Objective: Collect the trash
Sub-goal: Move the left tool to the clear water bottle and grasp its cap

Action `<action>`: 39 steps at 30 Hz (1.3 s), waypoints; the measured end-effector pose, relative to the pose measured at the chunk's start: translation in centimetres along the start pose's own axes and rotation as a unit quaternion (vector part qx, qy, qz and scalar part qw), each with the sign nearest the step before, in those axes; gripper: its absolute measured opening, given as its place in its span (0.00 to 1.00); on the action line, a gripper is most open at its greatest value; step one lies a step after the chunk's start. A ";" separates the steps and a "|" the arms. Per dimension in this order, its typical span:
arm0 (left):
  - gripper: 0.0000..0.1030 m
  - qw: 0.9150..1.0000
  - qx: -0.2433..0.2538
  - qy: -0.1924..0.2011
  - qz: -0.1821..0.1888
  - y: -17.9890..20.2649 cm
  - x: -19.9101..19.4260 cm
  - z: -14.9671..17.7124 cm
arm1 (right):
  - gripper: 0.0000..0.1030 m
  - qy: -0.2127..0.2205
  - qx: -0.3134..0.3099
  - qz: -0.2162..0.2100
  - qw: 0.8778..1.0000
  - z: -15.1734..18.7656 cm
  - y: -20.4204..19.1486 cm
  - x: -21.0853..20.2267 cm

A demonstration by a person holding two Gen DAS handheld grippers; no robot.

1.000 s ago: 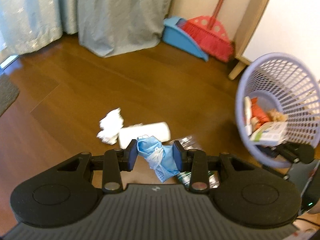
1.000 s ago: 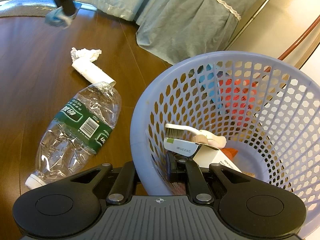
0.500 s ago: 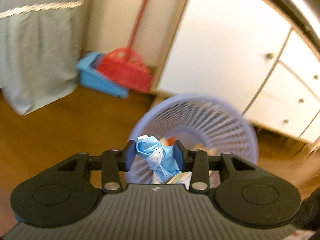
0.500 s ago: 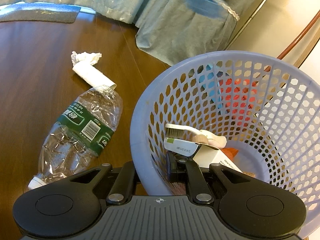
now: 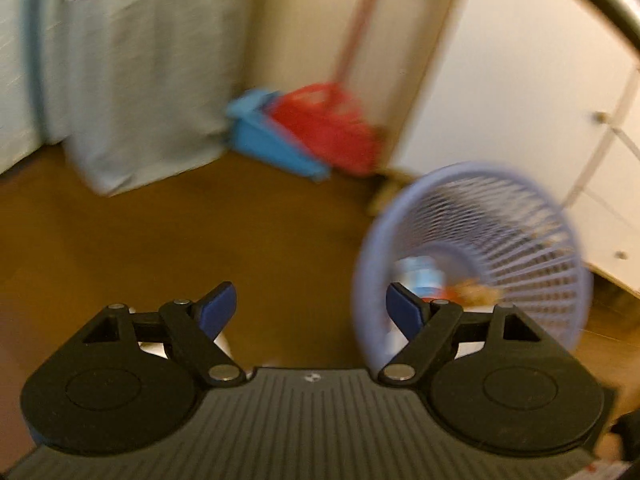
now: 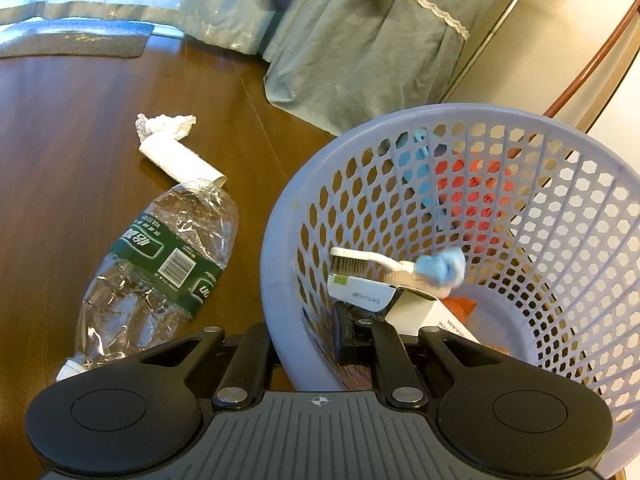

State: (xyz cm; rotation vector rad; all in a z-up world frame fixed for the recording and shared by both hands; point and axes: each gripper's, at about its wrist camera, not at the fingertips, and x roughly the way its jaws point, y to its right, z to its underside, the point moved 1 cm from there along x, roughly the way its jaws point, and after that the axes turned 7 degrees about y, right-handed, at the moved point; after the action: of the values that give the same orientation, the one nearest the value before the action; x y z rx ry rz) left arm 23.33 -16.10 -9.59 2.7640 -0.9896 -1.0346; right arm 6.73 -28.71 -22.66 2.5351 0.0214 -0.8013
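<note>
My left view is motion-smeared, so the basket (image 5: pixel 472 264) contents blur together (colours only). In my right view, the basket wall hides my right claw (image 6: pixel 308 340) fingertips.

Lavender mesh basket (image 6: pixel 500 132) is tipped toward the camera, and a crumpled blue mask (image 6: pixel 442 268) is inside, blurry, right on top of a white brush (image 6: pixel 360 258) and a white box (image 6: pixel 400 304). Out on the wood floor beside the basket: a crushed clear bottle (image 6: pixel 160 272) with a green label lying flat, a paper roll (image 6: pixel 180 160) touching its base, and a wadded tissue (image 6: pixel 164 124) at the roll's far end.
</note>
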 end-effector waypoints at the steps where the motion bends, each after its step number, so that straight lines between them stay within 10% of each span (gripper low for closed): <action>1: 0.76 1.000 -0.011 -0.008 -0.018 -1.1 -0.3 0.7 | 0.08 0.000 0.001 0.000 1.000 -0.2 0.0 0.2; 7: 0.76 0.995 -0.041 -0.051 -0.071 -4.1 -0.7 5.6 | 0.08 -0.002 -0.002 0.000 1.000 -0.3 -0.3 0.5; 23: 0.77 0.976 -0.001 -0.218 -0.004 3.4 5.4 17.8 | 0.07 -0.007 -0.001 0.002 1.000 0.5 0.3 0.4; 27: 0.74 0.973 0.007 -0.229 -0.015 3.0 5.8 18.7 | 0.07 -0.007 -0.003 0.002 1.000 0.6 0.3 0.5; 33: 0.39 0.974 0.027 -0.222 -0.045 0.2 3.2 19.4 | 0.07 -0.007 0.001 0.003 1.000 0.5 0.5 0.6; 39: 0.39 0.977 0.050 -0.199 -0.058 -1.6 1.1 20.6 | 0.07 -0.008 -0.002 0.004 1.000 0.5 0.3 0.6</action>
State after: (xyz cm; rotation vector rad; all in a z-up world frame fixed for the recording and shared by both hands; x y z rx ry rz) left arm 12.51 -11.62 -26.63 2.7798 -0.9448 -1.6468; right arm 6.99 -29.27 -23.16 2.5240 0.0080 -0.8190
